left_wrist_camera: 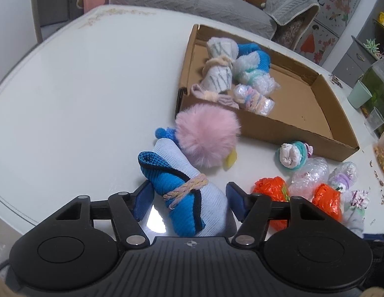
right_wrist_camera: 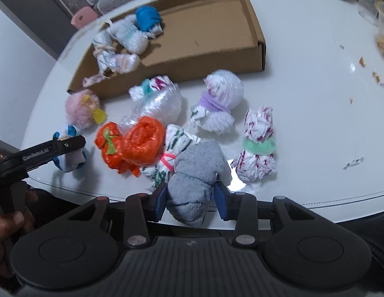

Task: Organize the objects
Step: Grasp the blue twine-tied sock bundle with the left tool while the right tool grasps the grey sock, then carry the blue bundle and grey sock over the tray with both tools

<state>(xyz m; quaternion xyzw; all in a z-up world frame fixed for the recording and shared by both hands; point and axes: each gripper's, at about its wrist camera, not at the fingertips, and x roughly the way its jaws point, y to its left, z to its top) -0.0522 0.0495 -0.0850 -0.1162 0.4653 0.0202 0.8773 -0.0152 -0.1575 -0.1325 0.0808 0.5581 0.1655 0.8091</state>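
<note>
Currently we hold two tools over a white counter (left_wrist_camera: pixel 68 86) strewn with tied bundles. At far left, the left tool (left_wrist_camera: pixel 189 198) straddles a blue and white sock roll (left_wrist_camera: pixel 184 193) bound with a yarn tie; the roll lies on the counter between the blue pads, and we cannot tell whether both pads press it, as a gap shows beside the left pad. Just beyond the roll sits a pink pompom (left_wrist_camera: pixel 206 136) with a yellow tab, touching the roll's far end. Further right and behind, an open cardboard box (left_wrist_camera: pixel 286 128) rests on the counter; its left corner holds a grey-striped white bundle (left_wrist_camera: pixel 218 69), a blue bundle (left_wrist_camera: pixel 256 54) and bubble-wrap bundles (left_wrist_camera: pixel 253 99). The rest of the box floor is bare.

Moving right on the counter in front of the box, we find two orange plastic bundles (right_wrist_camera: pixel 132 146) side by side, a bubble-wrap bundle (right_wrist_camera: pixel 159 106) behind them, and a green-striped white bundle (right_wrist_camera: pixel 177 143) touching the orange ones. The right tool (right_wrist_camera: pixel 190 201) pinches a grey towel roll (right_wrist_camera: pixel 194 180) at the counter's near edge; both pads bear on its sides. Right of it stand a purple-banded white bundle (right_wrist_camera: pixel 221 94) and a green-banded, red-flecked bundle (right_wrist_camera: pixel 258 143), apart from each other.
</note>
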